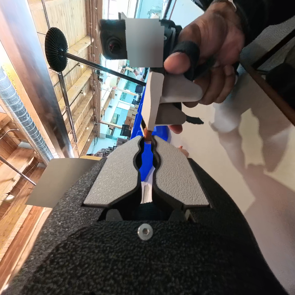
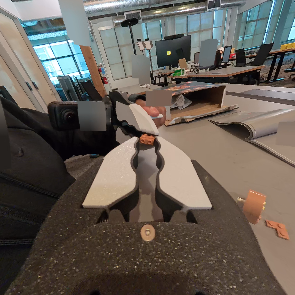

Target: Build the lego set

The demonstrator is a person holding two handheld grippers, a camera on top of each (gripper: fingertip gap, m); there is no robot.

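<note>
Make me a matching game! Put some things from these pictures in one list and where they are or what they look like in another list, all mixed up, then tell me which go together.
Things:
1. small orange studded brick
2. torn cardboard box
3. L-shaped flat brown piece
4. blue bin

Places or states:
A. lying flat on the grey table, at the right
B. pinched between both grippers' fingertips
C. lying open on its side, with crumpled paper inside
D. seen through the gap between the left gripper's fingers

Pairs: 1-B, 2-C, 3-A, 4-D
</note>
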